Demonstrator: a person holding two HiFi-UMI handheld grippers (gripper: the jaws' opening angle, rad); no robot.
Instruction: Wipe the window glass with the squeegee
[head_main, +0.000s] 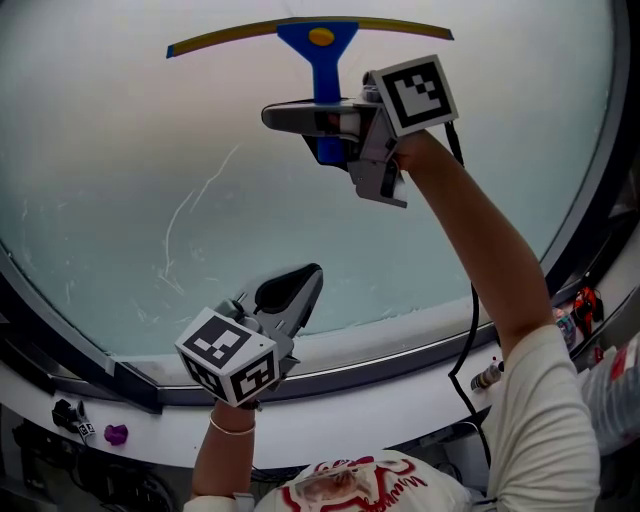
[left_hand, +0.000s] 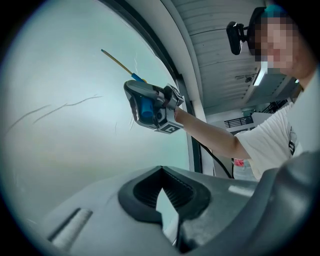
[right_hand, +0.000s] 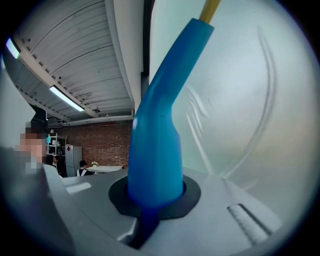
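The squeegee (head_main: 320, 45) has a blue handle and a long yellow-edged blade, and it lies high against the window glass (head_main: 110, 170). My right gripper (head_main: 300, 118) is shut on the squeegee's handle just below the blade. In the right gripper view the blue handle (right_hand: 160, 130) rises out of my right gripper (right_hand: 155, 202) towards the pane. My left gripper (head_main: 298, 285) hangs lower, near the bottom of the pane, shut with nothing in it. The left gripper view looks past my left gripper (left_hand: 162, 200) up at the right gripper (left_hand: 147, 105) and the blade (left_hand: 119, 61).
Thin curved streaks (head_main: 195, 205) mark the glass left of centre. A dark window frame (head_main: 400, 360) and a white sill run below. A purple object (head_main: 116, 434) and a black fitting (head_main: 68, 415) sit at the lower left; a black cable (head_main: 468, 340) hangs by the right arm.
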